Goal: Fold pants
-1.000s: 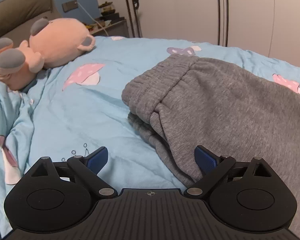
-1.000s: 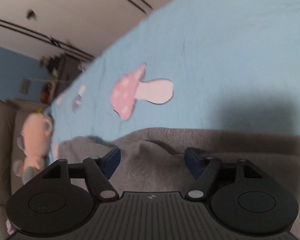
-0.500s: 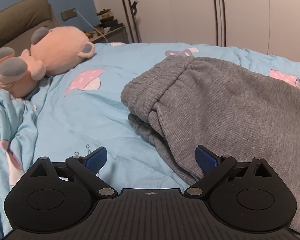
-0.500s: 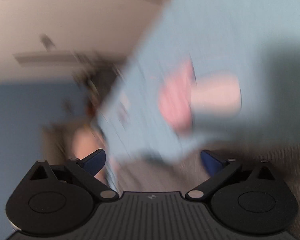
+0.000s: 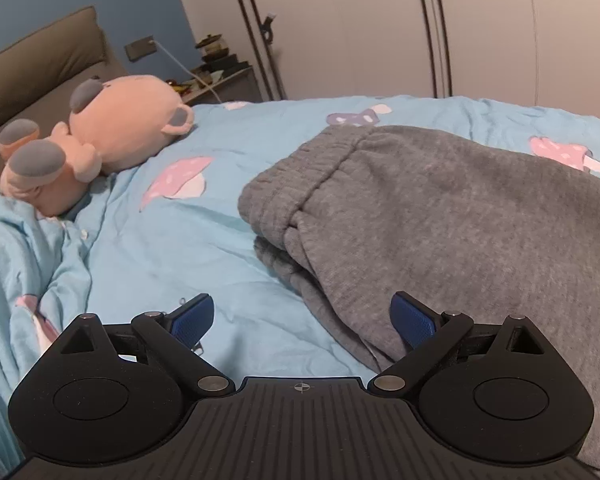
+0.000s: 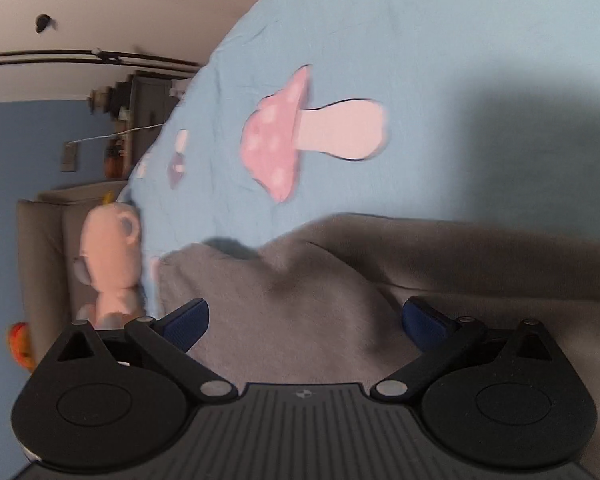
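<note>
Folded pants (image 5: 440, 216) beneath opening right gripper (image 6: 304, 320).

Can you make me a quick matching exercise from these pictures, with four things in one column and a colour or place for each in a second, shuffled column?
Things:
1. pants
2. plush toy
3. bedspread
4. left gripper

Descriptions:
A. light blue with mushroom prints
B. open, over the near edge of the pants
C. pink, lying near the headboard
D. grey, folded on the bed

Pairs: 1-D, 2-C, 3-A, 4-B
</note>
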Tool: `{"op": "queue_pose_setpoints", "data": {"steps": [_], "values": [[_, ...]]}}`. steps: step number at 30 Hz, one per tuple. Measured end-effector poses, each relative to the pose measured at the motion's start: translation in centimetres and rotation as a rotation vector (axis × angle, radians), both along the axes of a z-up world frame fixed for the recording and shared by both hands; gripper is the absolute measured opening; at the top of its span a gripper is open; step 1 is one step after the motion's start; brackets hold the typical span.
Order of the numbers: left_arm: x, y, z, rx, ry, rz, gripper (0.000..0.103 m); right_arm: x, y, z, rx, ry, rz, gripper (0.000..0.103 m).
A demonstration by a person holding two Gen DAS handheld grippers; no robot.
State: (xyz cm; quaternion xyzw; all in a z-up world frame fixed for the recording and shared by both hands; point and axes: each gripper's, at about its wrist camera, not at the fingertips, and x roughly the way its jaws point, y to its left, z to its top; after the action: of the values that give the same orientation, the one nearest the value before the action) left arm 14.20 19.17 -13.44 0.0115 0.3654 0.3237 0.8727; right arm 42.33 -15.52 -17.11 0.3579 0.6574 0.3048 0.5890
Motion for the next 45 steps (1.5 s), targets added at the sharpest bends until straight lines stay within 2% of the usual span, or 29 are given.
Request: {"op": "queue_pose_setpoints", "data": {"steps": [1,3,7,8,10,11,12,13,17,19,20,22,26,28,30,32,33,36,37,39,41,43,45], "values": [[0.1,-0.1,-0.2,0.000,0.010,-0.006,0.099,0.1,-0.3,-0.3,0.051,0.033,-0.014,0.103],[0.2,-0.3,-0.3,0.010,0.013,-0.008,0.099,1.0,0.8,-1.0,0.088,0.063,-0.044,0.103],[0.2,-0.2,-0.3,-0.003,0.008,-0.006,0.099,2.5,1.7,-1.9,0.135,0.044,-0.142,0.103],[0.2,-0.1,-0.4,-0.006,0.007,-0.004,0.099,2.9,1.2,-1.9,0.165,0.020,-0.213,0.103],[0.2,-0.1,-0.5,-0.008,0.008,-0.004,0.099,3.6,-1.1,-1.1,0.231,-0.099,-0.414,0.102],[0.2,-0.1,-0.4,-0.007,0.007,-0.005,0.099,3.8,-2.7,-0.3,0.236,-0.166,-0.497,0.102],[0.2,-0.1,-0.4,-0.005,0.004,-0.005,0.099,3.9,-4.0,0.4,0.194,-0.186,-0.546,0.102],[0.2,-0.1,-0.4,-0.005,0.002,-0.005,0.099,3.9,-4.7,1.2,0.156,-0.183,-0.533,0.102],[0.3,-0.4,-0.5,-0.005,-0.003,0.018,0.099,0.9,-4.6,3.6,0.053,-0.230,-0.273,0.102],[0.3,-0.7,-0.3,-0.003,-0.005,0.013,0.099,-1.3,-4.4,3.7,0.063,-0.212,-0.184,0.102],[0.3,-0.9,-0.1,-0.007,-0.003,-0.001,0.099,-2.3,-4.1,3.5,0.032,-0.200,-0.139,0.102],[0.1,-1.5,0.3,-0.006,-0.008,-0.019,0.099,-3.8,-4.8,3.0,-0.074,-0.179,-0.145,0.102],[-0.2,-2.9,0.9,-0.019,-0.039,-0.084,0.099,-3.5,-7.0,4.2,-0.085,-0.253,-0.249,0.102],[0.0,-3.8,0.7,-0.036,-0.034,-0.129,0.099,-2.5,-6.8,5.6,-0.112,-0.342,-0.207,0.102],[0.4,-4.4,0.1,-0.044,-0.011,-0.154,0.099,-2.0,-4.9,5.3,-0.146,-0.347,-0.148,0.086],[0.7,-4.7,-0.7,-0.036,0.023,-0.161,0.099,-0.7,-2.3,4.3,-0.136,-0.305,-0.071,0.054],[0.6,-4.7,-1.0,-0.036,0.022,-0.162,0.099,-0.7,-1.0,3.5,-0.143,-0.283,-0.034,0.051],[0.4,-4.0,-1.4,-0.072,0.007,-0.164,0.099,-0.3,2.2,1.1,-0.218,-0.200,0.063,0.052],[0.4,-3.5,-1.5,-0.092,0.006,-0.165,0.100,-0.1,2.4,0.7,-0.223,-0.161,0.071,0.055],[0.4,-2.5,-1.9,-0.150,-0.008,-0.158,0.101,0.1,0.5,0.8,-0.196,-0.116,0.098,0.066],[0.4,-1.8,-2.3,-0.194,-0.021,-0.141,0.102,0.5,-0.2,0.9,-0.147,-0.047,0.158,0.087],[0.5,-1.7,-2.4,-0.199,-0.030,-0.137,0.102,0.7,-1.0,1.2,-0.166,-0.026,0.214,0.088],[0.4,-2.2,-2.6,-0.169,-0.036,-0.141,0.102,0.5,-1.4,0.8,-0.168,-0.010,0.241,0.088]]}}
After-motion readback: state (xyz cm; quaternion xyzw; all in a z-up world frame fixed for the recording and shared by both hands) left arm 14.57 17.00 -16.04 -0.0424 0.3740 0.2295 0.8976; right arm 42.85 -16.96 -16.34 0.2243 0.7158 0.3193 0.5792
